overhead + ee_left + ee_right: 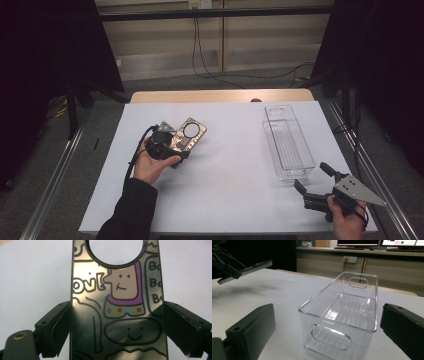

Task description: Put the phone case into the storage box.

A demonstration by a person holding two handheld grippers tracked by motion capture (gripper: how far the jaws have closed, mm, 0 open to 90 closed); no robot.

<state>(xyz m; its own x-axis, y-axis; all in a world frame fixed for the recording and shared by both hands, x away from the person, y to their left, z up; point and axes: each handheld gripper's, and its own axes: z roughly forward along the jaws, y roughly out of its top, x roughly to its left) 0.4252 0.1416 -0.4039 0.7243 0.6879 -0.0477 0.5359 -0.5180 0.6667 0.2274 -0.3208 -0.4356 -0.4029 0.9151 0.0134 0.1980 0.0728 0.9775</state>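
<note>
Glossy and mirror-like, the flat card [117,305] with its cartoon drawings runs out of the left gripper view at top and bottom, so its round hole is cut off at the upper edge and its lower end, down between the jaws, cannot be seen. Lettering along its right side is clipped to a few characters. In that view the card stands between the two black jaws of the left tool [117,322], with each jaw pressed against a long edge: the tool is spread wide and clamped across the card's width. From the high view the left tool [176,143] is held up over the left half of the white table [225,165], the card [189,135] sticking out from it toward the far right, tilted; a hand [150,165] partly covers the tool's body, and the card's drawings are too small to read there. The right tool [312,177] sits at the near right corner of the table, its jaws well apart with nothing between them. Just beyond them stands a clear plastic bin [287,142], empty, lengthwise to the table's right edge. In the right gripper view the bin [342,312] fills the space ahead of the jaws, its near base cut off, and the card shows edge-on as a thin strip [254,267] at upper left, well apart from the bin.
</note>
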